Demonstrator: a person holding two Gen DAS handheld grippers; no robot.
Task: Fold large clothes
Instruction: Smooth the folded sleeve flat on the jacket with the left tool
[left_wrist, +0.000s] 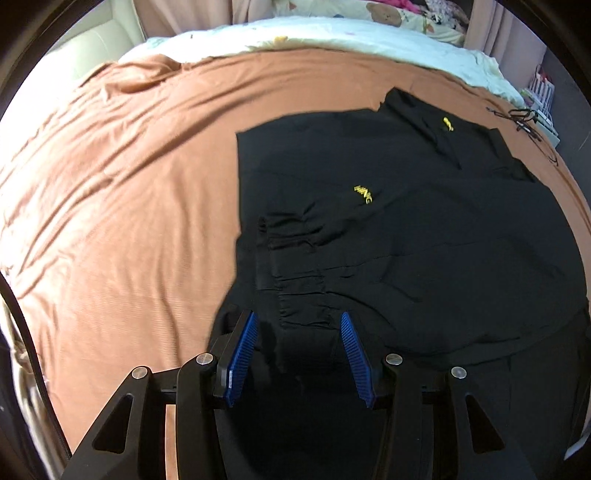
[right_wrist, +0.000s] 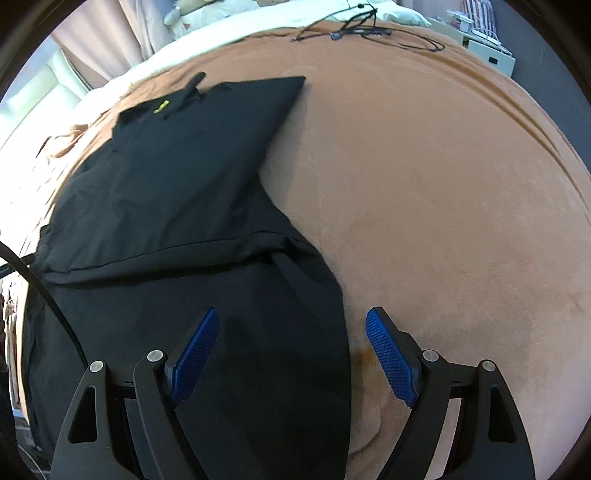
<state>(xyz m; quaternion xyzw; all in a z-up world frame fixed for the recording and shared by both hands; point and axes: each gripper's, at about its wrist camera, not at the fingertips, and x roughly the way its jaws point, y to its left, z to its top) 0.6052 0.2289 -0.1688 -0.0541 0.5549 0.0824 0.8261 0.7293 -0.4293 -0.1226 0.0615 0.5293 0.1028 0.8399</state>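
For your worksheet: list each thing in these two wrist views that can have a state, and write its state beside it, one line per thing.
Black garment: lying on the bed, partly folded, one sleeve laid across the body.
Left gripper: jaws apart, over the garment's near part, gripping nothing.
Right gripper: jaws wide apart, straddling the garment's side edge, gripping nothing.
Brown sheet: spread over the bed, wrinkled.
Black cables: lying loose and tangled at the sheet's far edge.
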